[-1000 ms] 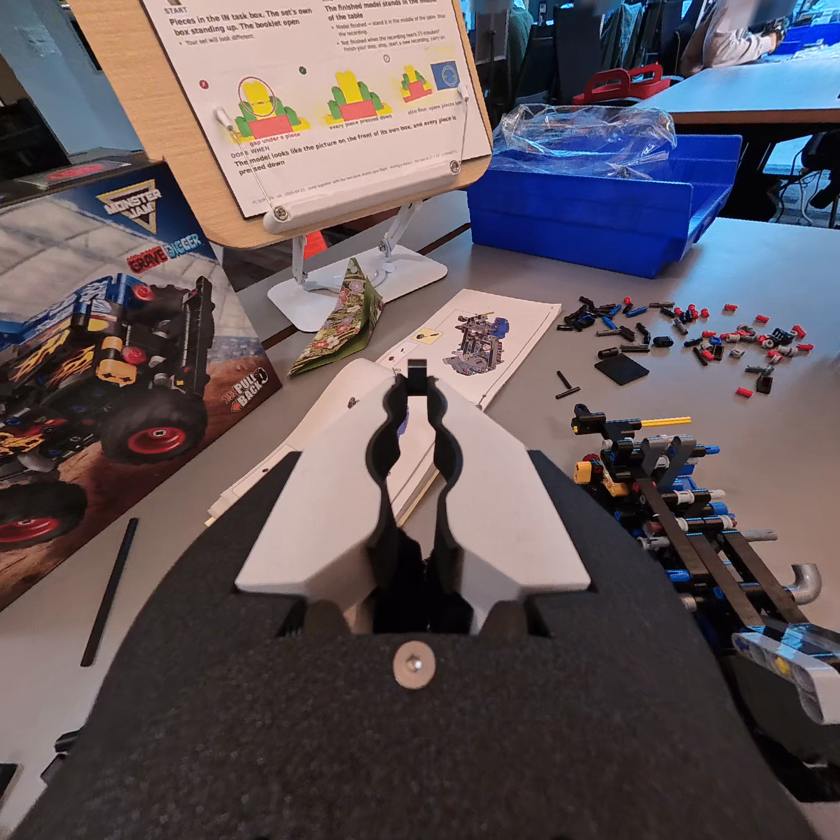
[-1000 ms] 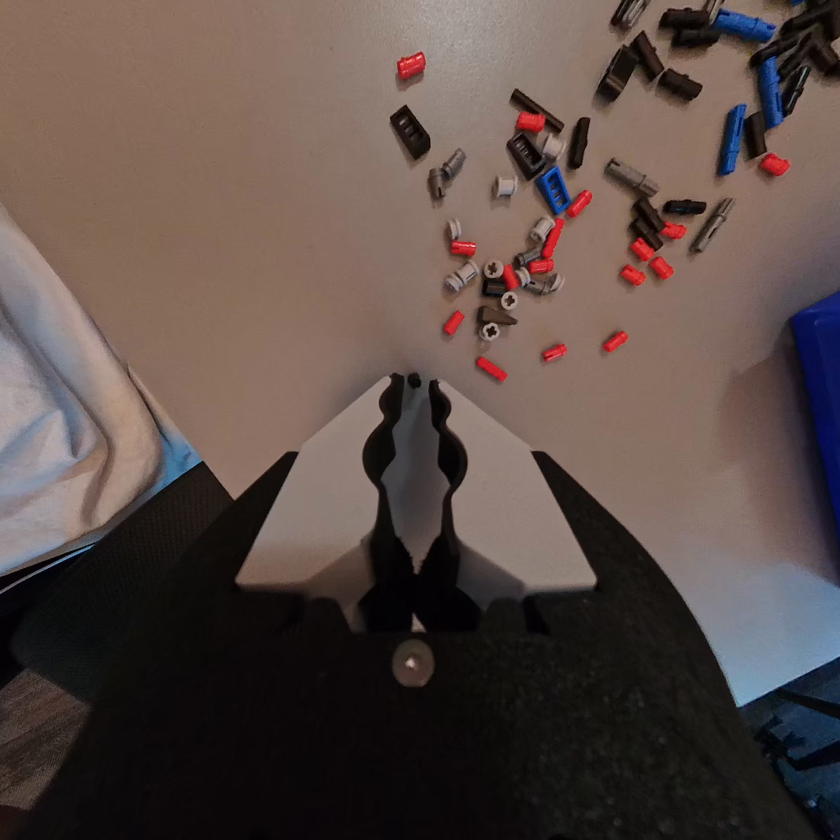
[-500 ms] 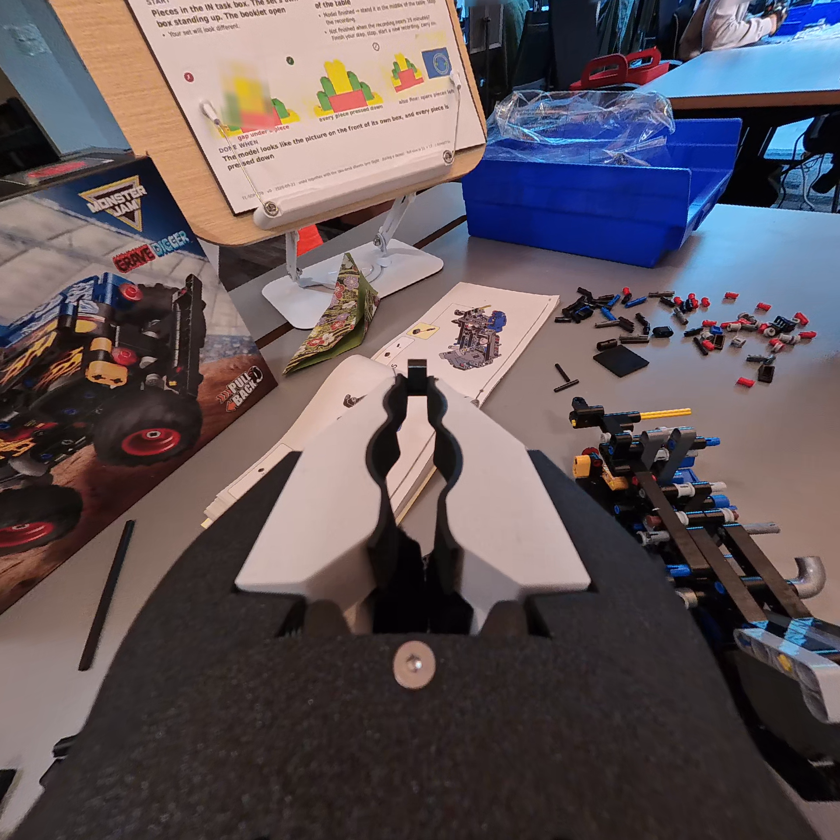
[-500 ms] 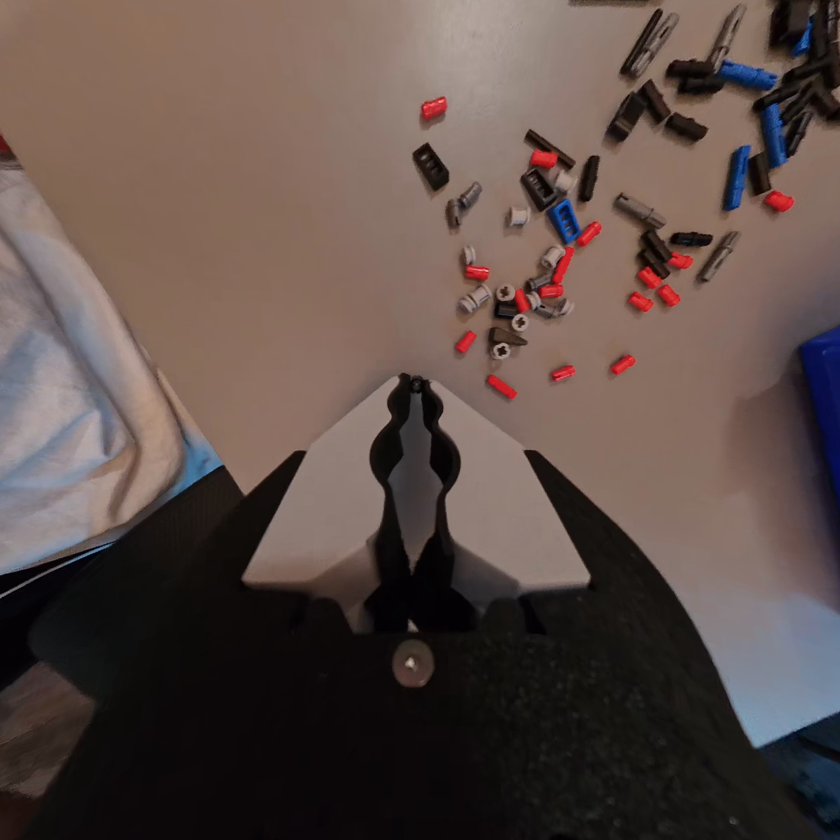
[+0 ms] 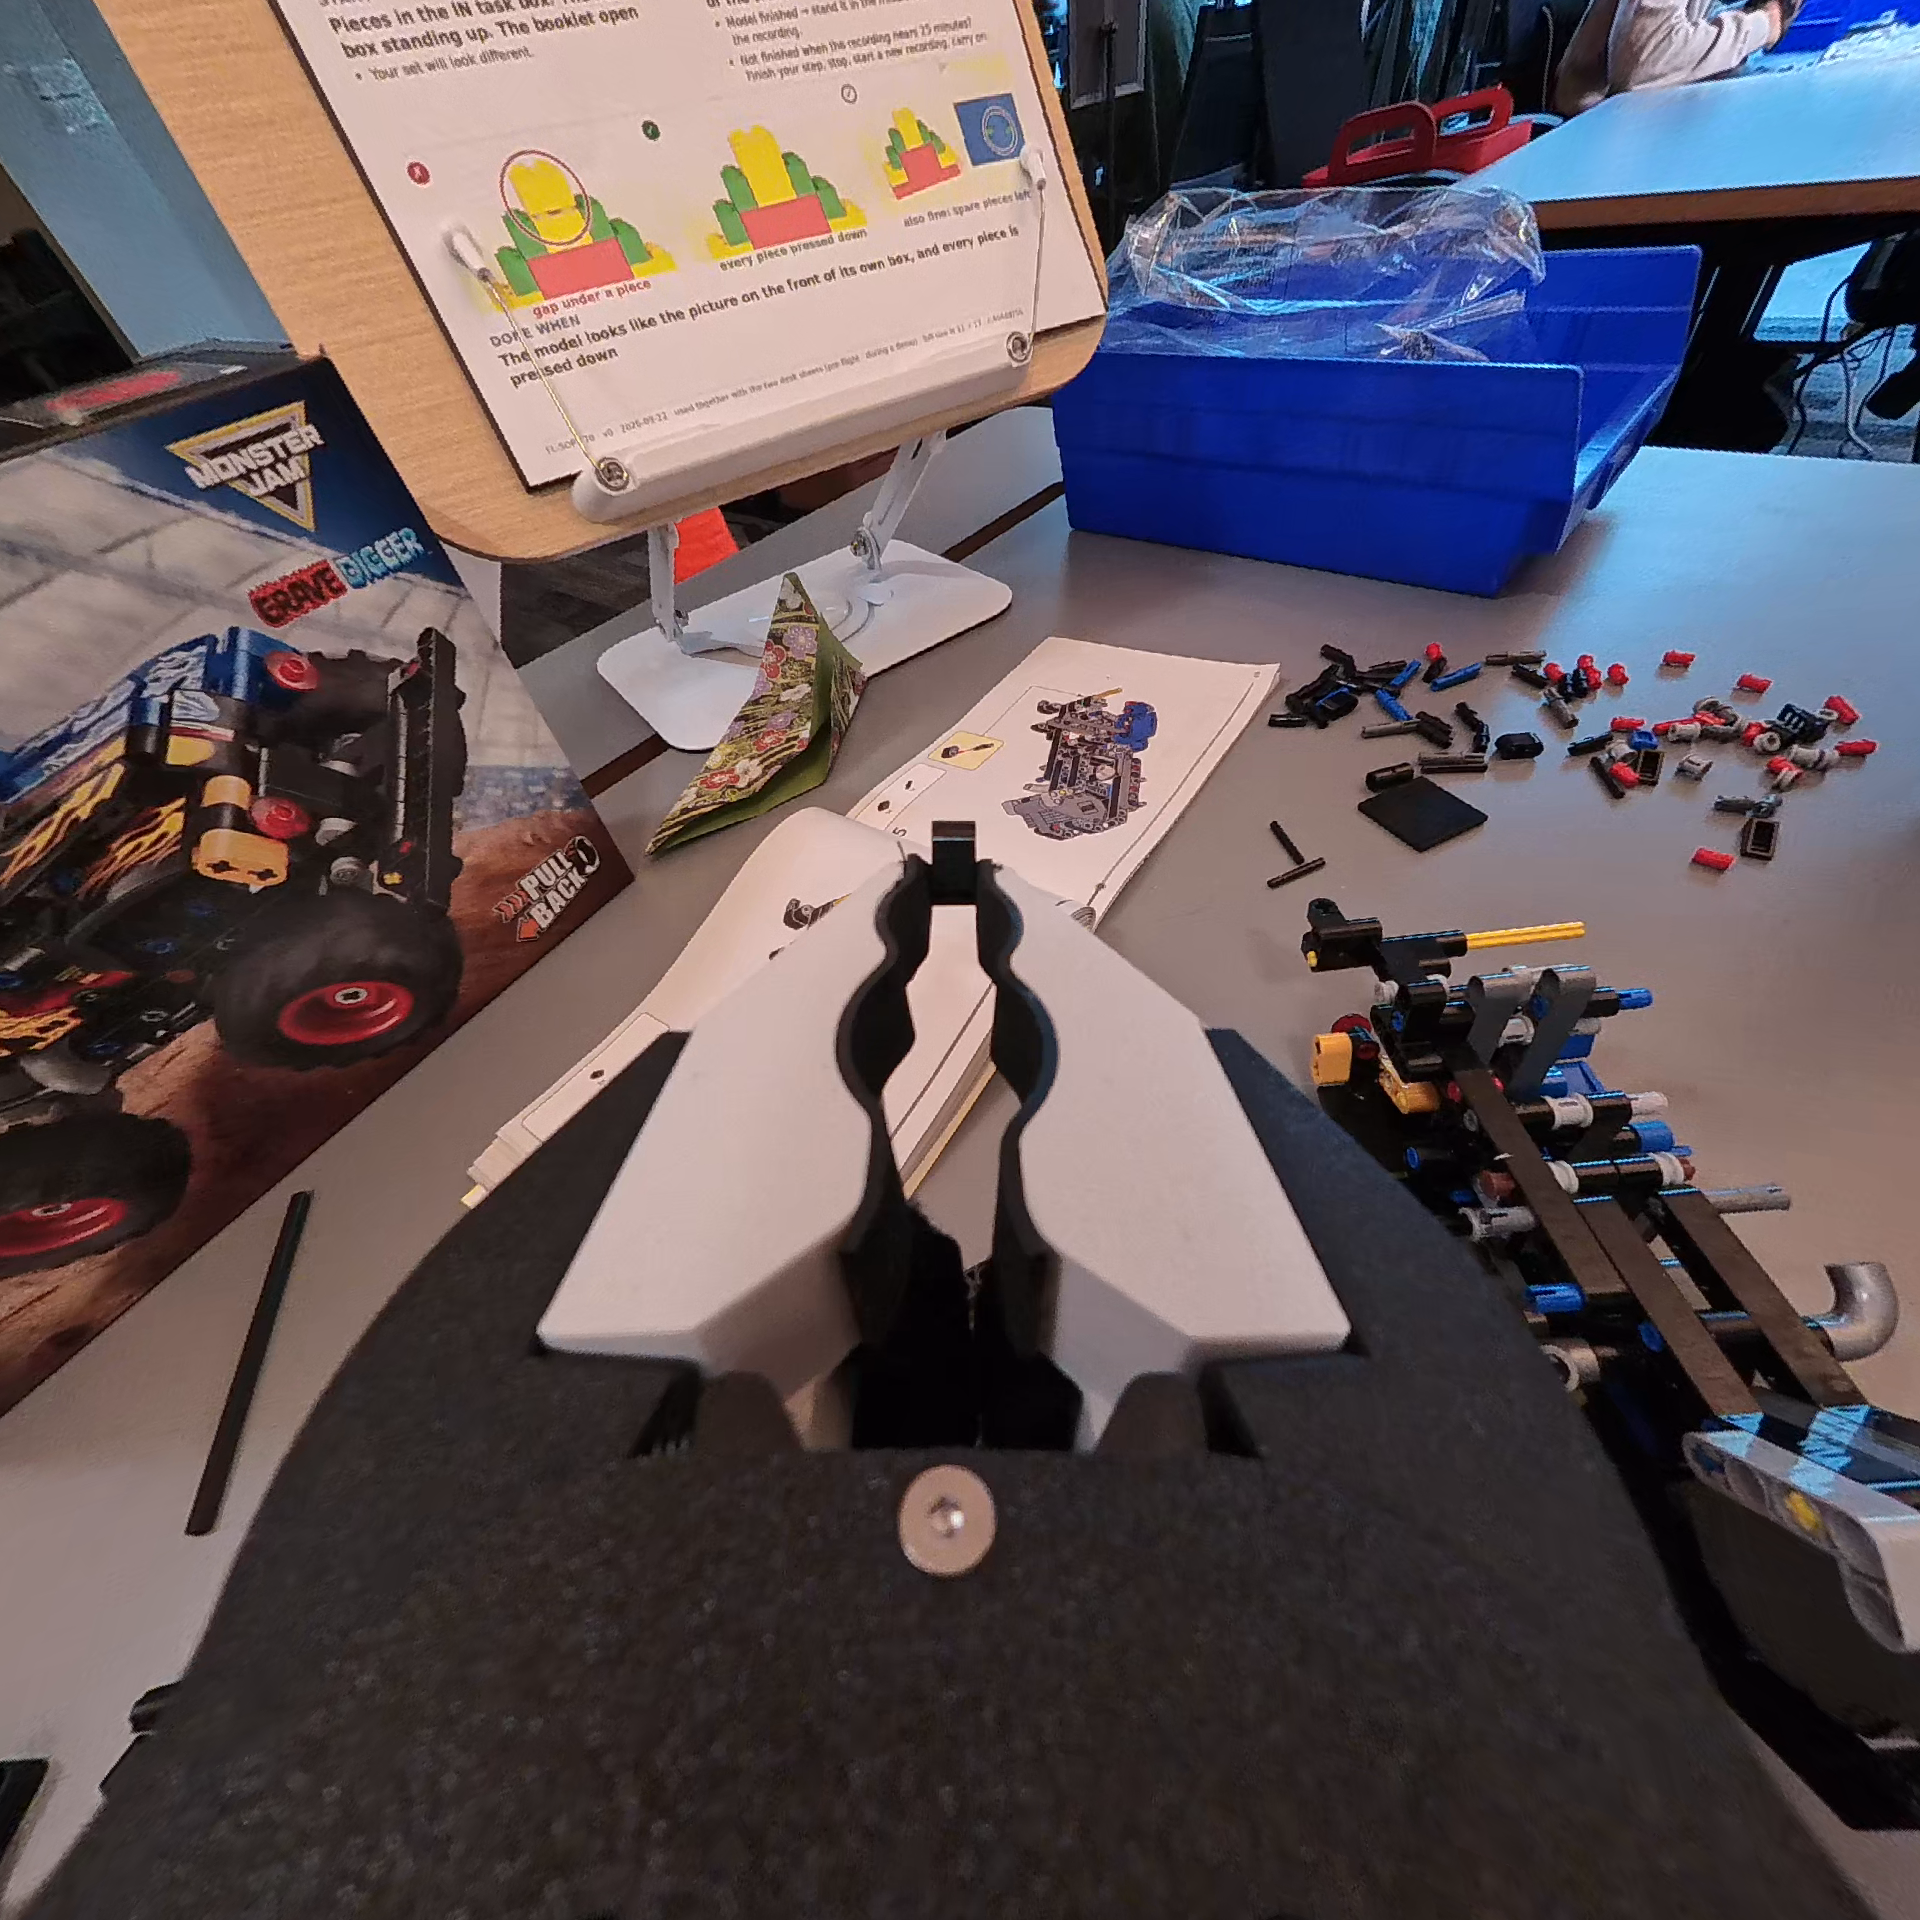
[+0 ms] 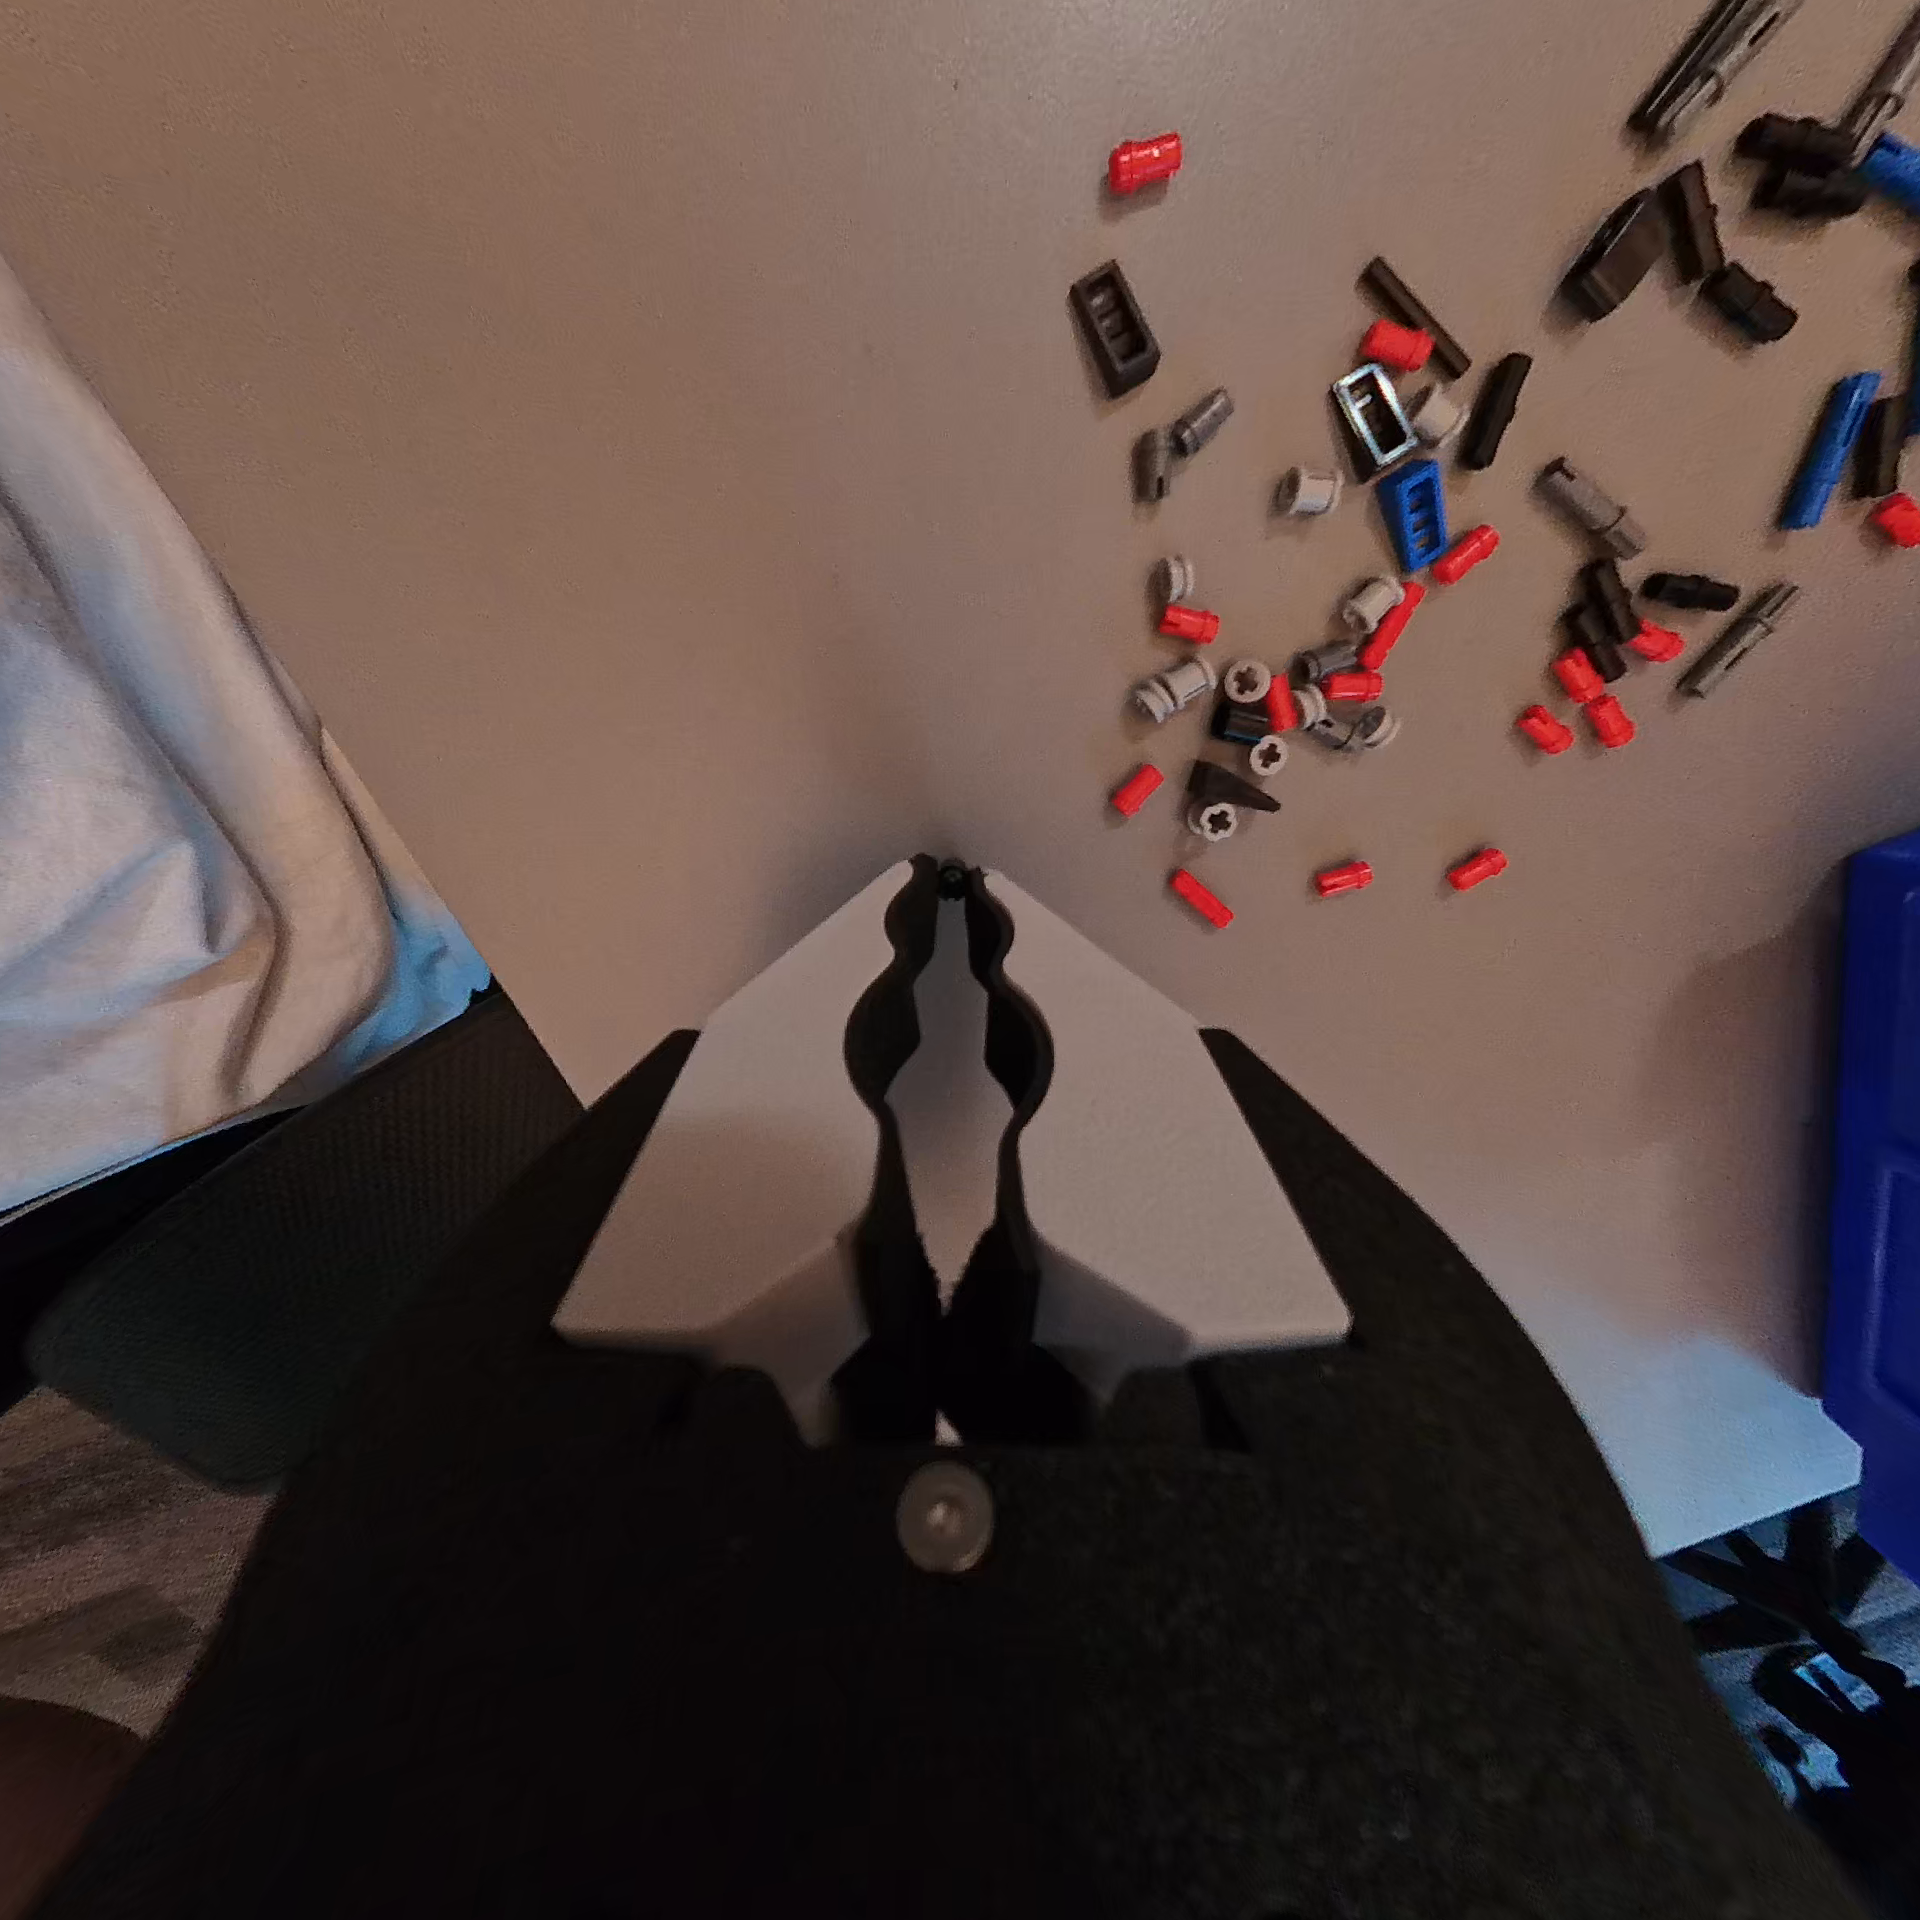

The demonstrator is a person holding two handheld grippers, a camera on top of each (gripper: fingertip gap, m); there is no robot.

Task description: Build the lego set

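In the left wrist view, my left gripper (image 5: 953, 883) is shut on a small black piece (image 5: 953, 854) that sticks up from its tips, above the open instruction booklet (image 5: 1101, 748). The partly built black, blue and grey model (image 5: 1538, 1132) lies on the table to its right. In the right wrist view, my right gripper (image 6: 948, 883) is shut on a tiny black pin (image 6: 950, 879) just above the table. Loose red, grey, black and blue pieces (image 6: 1340, 665) lie up and to its right; they also show in the left wrist view (image 5: 1600, 727).
The set's box (image 5: 208, 831) stands at the left, with a black rod (image 5: 249, 1361) lying before it. A board stand (image 5: 675, 208) and a blue bin (image 5: 1351, 447) with a plastic bag are at the back. A white cloth (image 6: 125, 831) lies by the table's left edge. There is about 40 cm between the tips of the two grippers. The black rod (image 5: 249, 1361) lies some 25 cm from my left tips, 60 cm from my right tips.
The right gripper's jaws closed fully on the tiny black pin. The loose pieces have shifted right and grown in its view. The left gripper keeps its piece and has barely moved.
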